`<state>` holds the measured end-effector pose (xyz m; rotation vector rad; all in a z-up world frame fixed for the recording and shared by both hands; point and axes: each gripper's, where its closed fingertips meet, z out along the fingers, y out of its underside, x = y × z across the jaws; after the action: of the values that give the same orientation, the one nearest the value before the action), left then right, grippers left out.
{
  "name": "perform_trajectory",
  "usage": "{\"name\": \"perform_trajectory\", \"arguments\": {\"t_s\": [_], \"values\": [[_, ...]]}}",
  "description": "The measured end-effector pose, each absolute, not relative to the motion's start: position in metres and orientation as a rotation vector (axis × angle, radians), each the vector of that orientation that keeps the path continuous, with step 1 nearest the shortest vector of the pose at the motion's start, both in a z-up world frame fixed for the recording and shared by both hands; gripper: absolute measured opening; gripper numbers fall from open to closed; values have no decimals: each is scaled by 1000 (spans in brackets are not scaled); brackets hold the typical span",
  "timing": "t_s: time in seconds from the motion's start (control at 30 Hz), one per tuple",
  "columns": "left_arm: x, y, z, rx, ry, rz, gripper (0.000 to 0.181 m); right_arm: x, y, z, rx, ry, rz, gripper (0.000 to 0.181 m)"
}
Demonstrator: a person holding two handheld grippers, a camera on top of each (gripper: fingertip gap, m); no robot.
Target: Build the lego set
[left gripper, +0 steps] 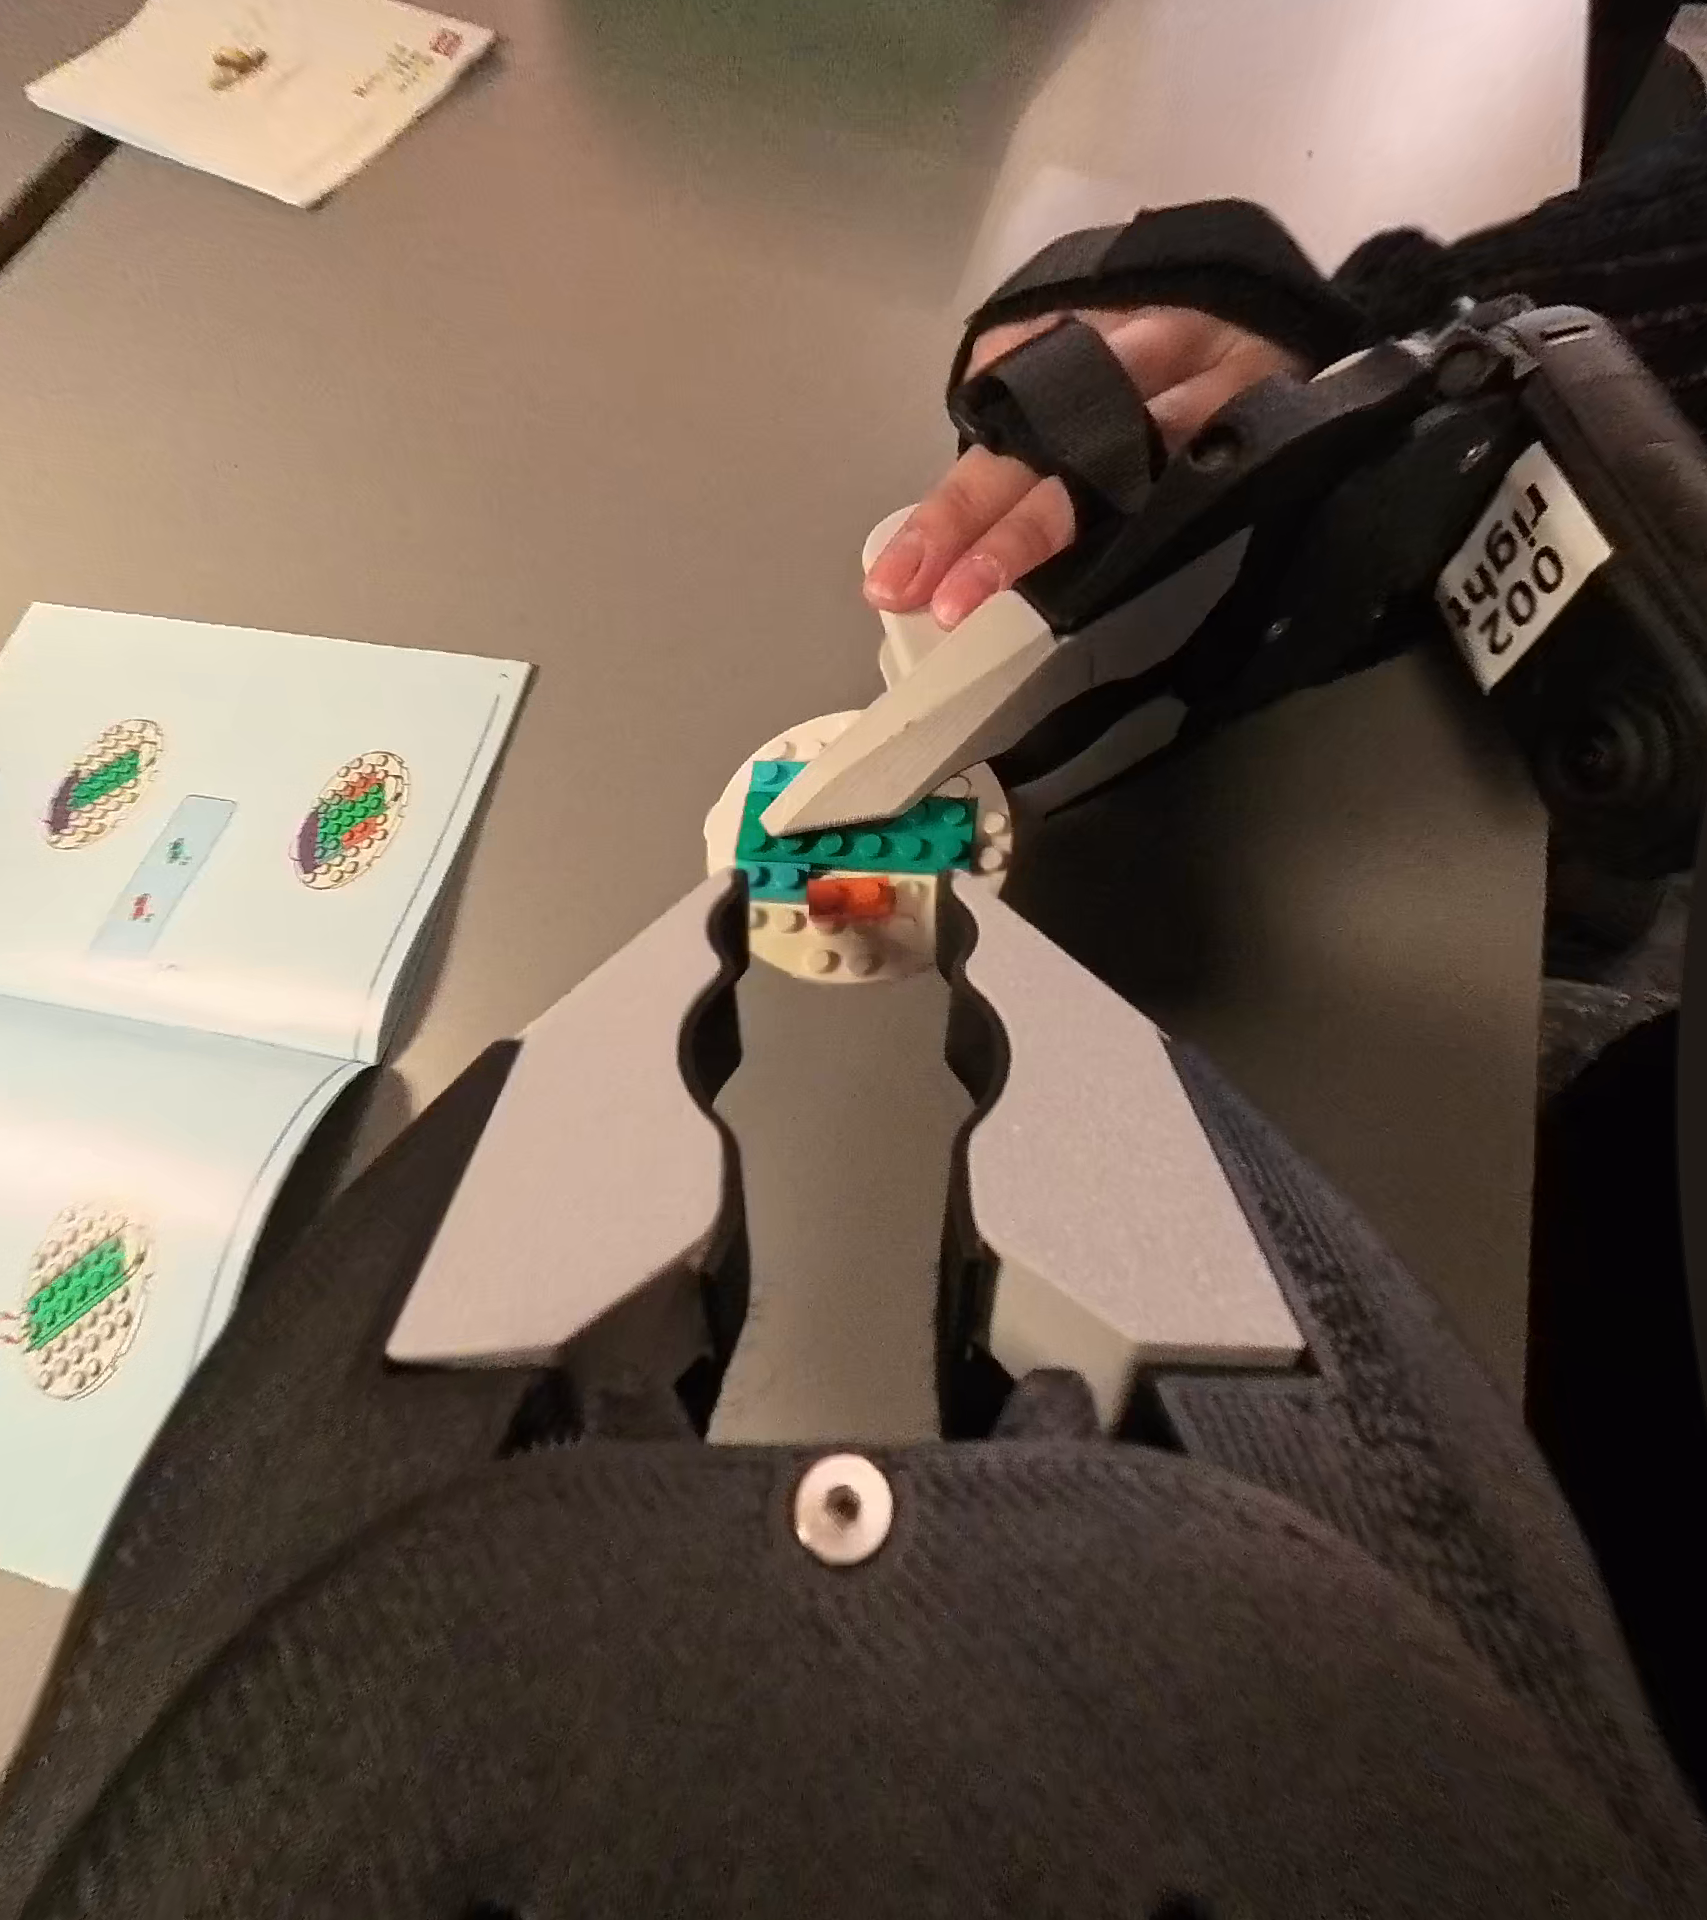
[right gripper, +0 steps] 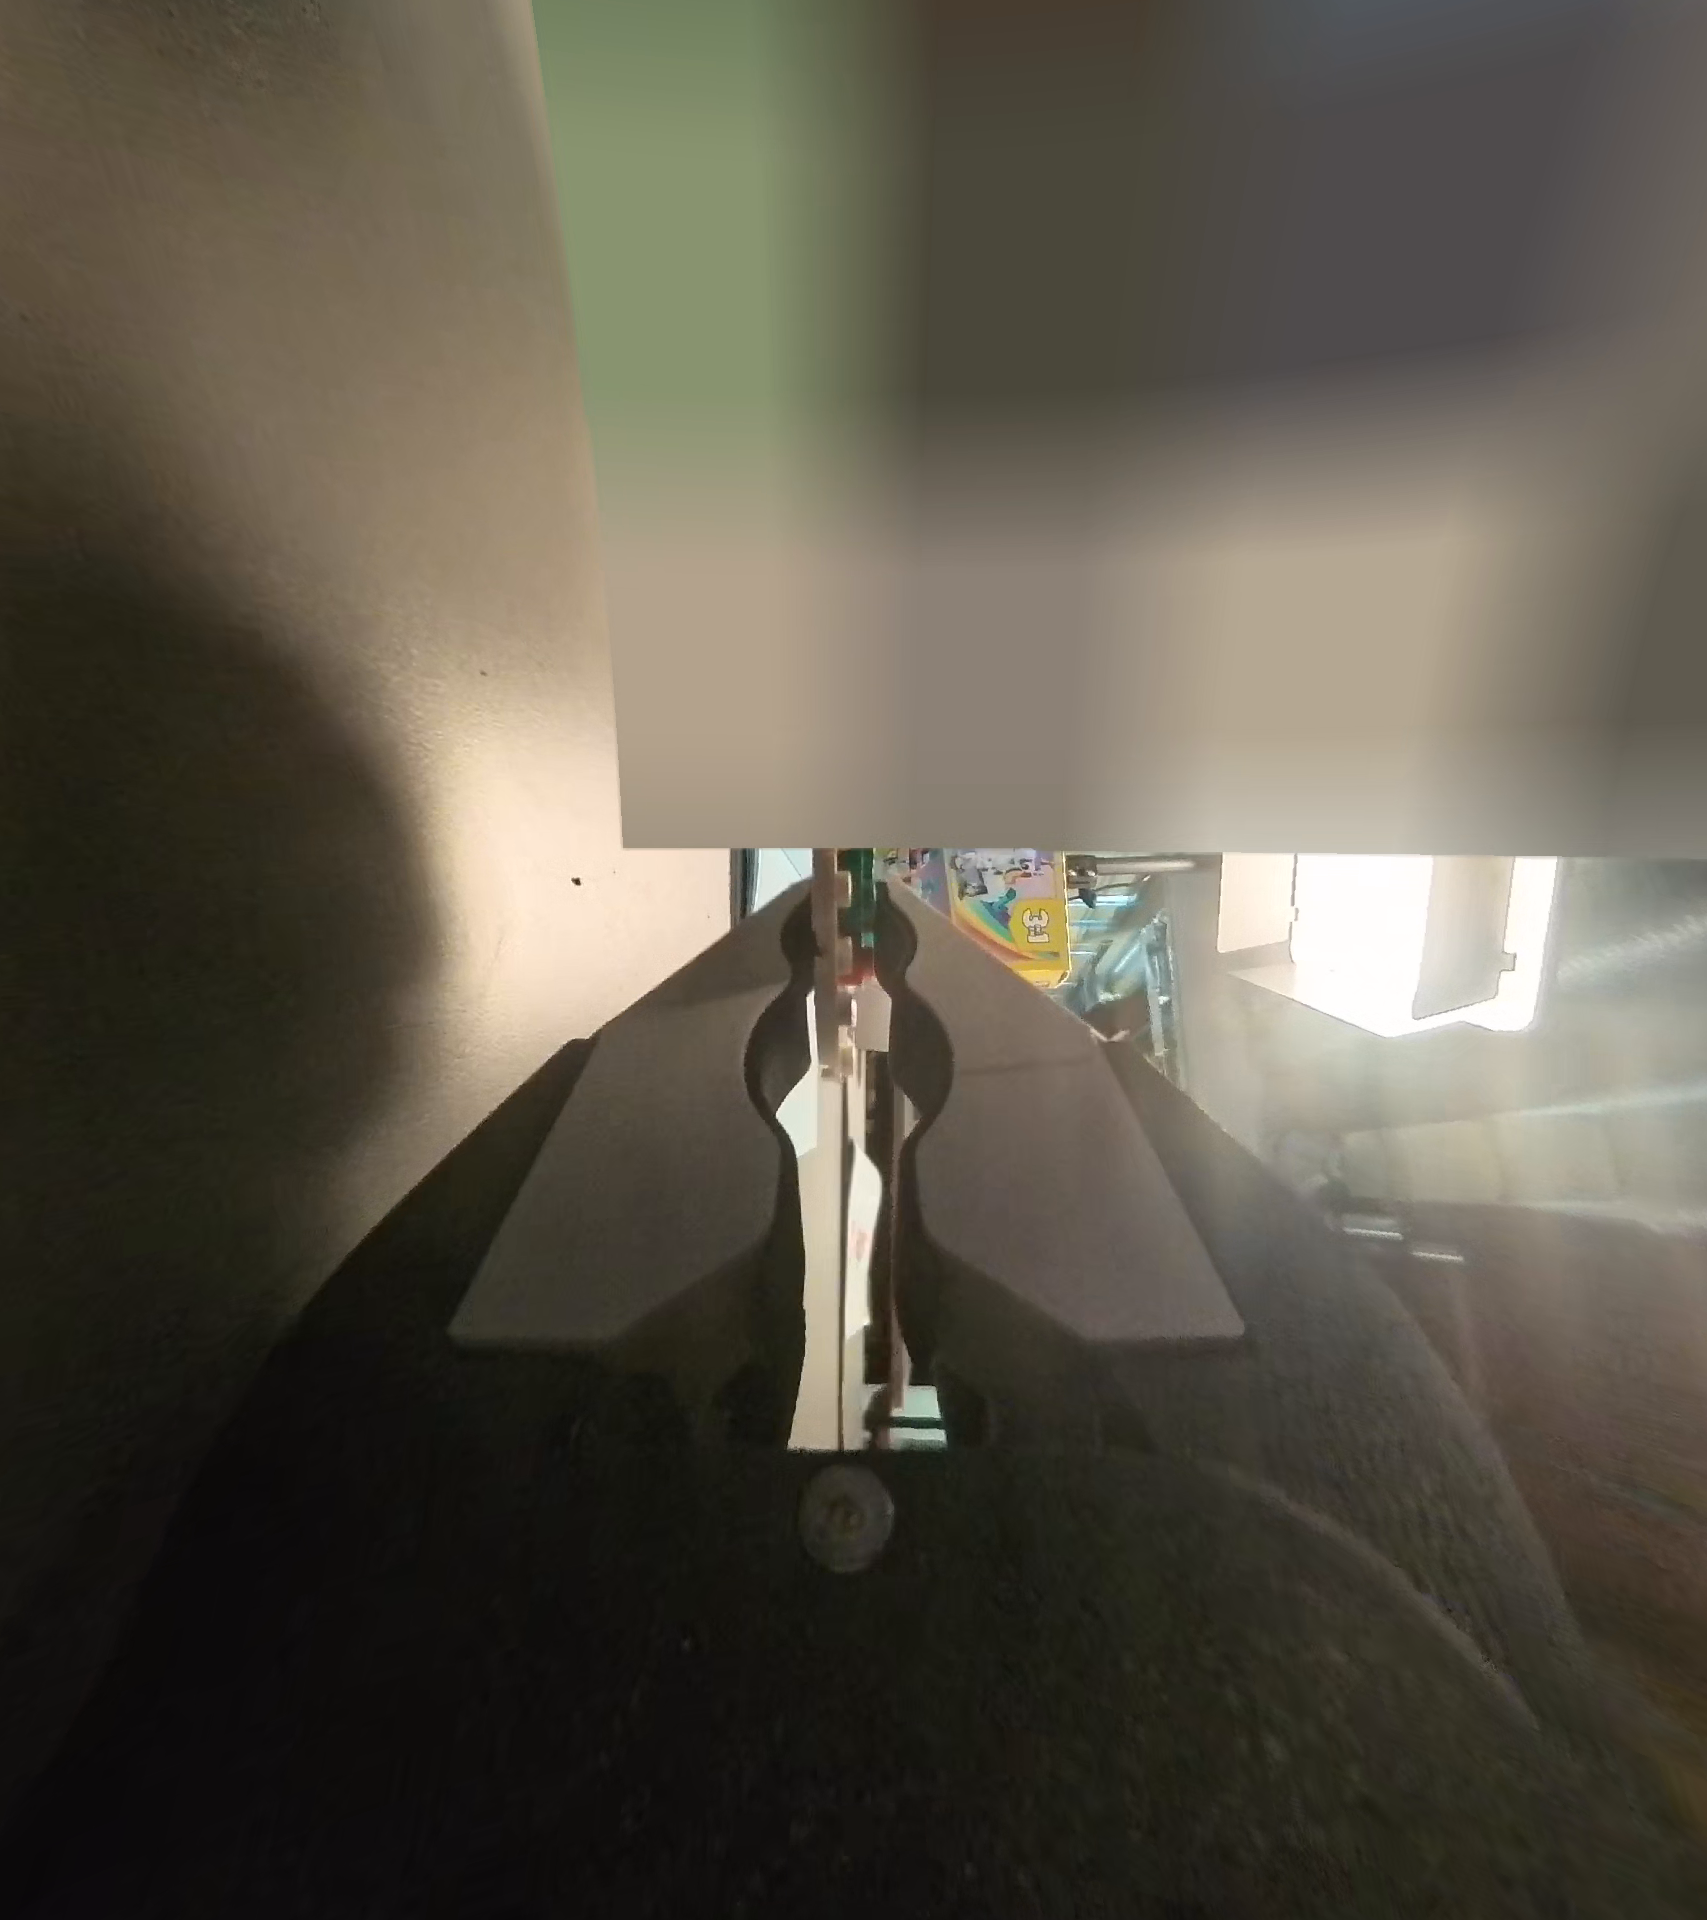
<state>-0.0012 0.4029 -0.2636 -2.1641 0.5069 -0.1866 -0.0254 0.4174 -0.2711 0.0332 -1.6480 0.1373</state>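
Note:
A round white studded plate (left gripper: 833, 961) carries green and teal bricks (left gripper: 880, 847) and a small orange piece (left gripper: 849, 896). My left gripper (left gripper: 849, 904) has its jaws against the two sides of the plate's near part and holds it by the rim, above the table. My right gripper (left gripper: 807, 816) comes in from the right. One finger lies flat on the green bricks and the other is hidden under the plate. In the right wrist view the plate (right gripper: 831, 935) is edge-on between the nearly closed fingers of my right gripper (right gripper: 854, 920), with the green bricks (right gripper: 864, 894) on its right face.
An open instruction booklet (left gripper: 153, 935) lies on the grey table (left gripper: 464, 416) to the left. A closed white leaflet (left gripper: 267, 94) lies at the far left. A person's strapped hand (left gripper: 1036, 468) holds my right gripper. A yellow box (right gripper: 1025, 925) shows behind it. Less than 4 cm separates the two grippers' tips.

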Motion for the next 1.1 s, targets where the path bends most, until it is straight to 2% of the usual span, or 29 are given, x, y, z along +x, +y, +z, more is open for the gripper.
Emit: {"name": "perform_trajectory", "arguments": {"t_s": [0.13, 0.4, 0.5, 0.63, 1.1], "values": [[1, 392, -250, -1986, 575, -136, 53, -26, 419, -270, 10, -1650, 150, 7], [-10, 389, -271, -1581, 1061, 729, 56, -28, 419, -272, -33, -1678, 188, 7], [-13, 397, -277, -1484, 1129, 954, 46, -28, 419, -273, -37, -1682, 189, 7], [-7, 402, -281, -1440, 1162, 994, 35, -28, 419, -273, -39, -1685, 196, 7], [-9, 407, -280, -1399, 1163, 1076, 16, -27, 414, -275, -30, -1702, 209, 7]]}}
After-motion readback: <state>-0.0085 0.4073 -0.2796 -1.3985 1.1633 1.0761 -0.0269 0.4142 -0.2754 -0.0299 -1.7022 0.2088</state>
